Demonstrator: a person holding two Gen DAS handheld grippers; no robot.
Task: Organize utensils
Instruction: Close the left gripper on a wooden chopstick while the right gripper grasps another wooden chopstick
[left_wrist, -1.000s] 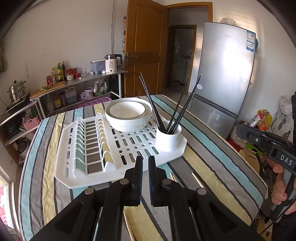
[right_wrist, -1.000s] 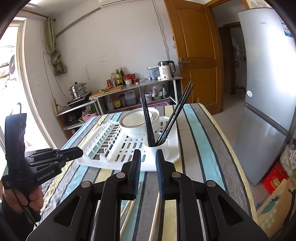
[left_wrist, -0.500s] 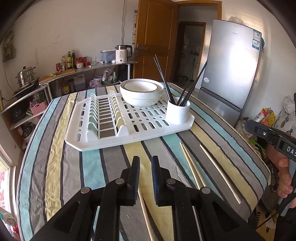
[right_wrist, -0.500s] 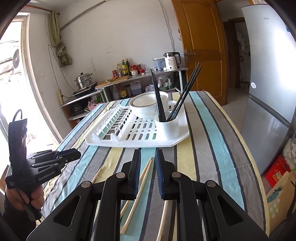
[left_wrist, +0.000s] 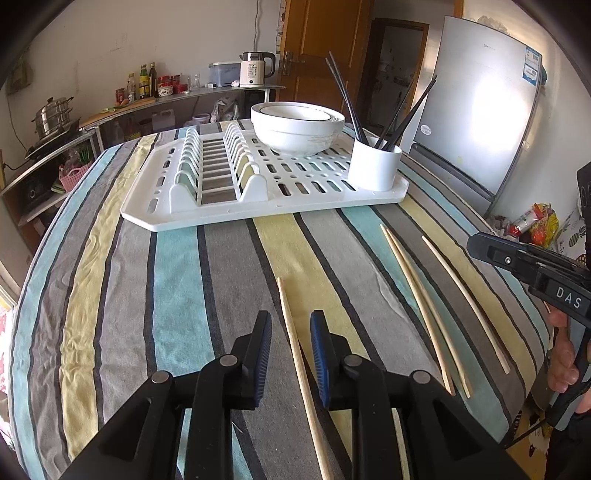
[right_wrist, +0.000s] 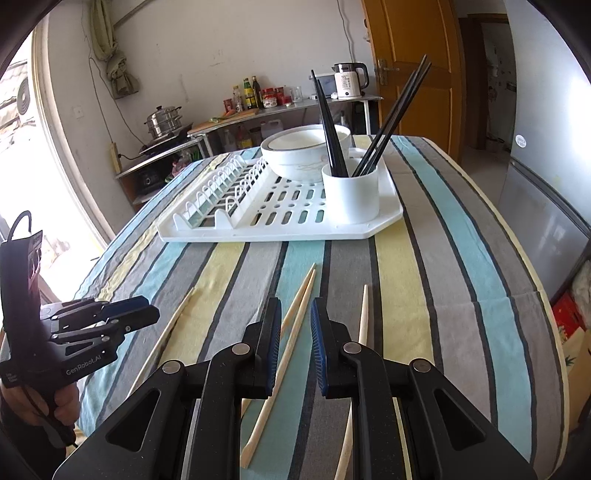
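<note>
Progress: partial. Dish rack sits at your tabletop's far edge; its white cup already holds the black chopsticks. Four wooden chopsticks lie loose near the front edge — none picked up. Left gripper and right gripper — jaws spread, empty.
</note>
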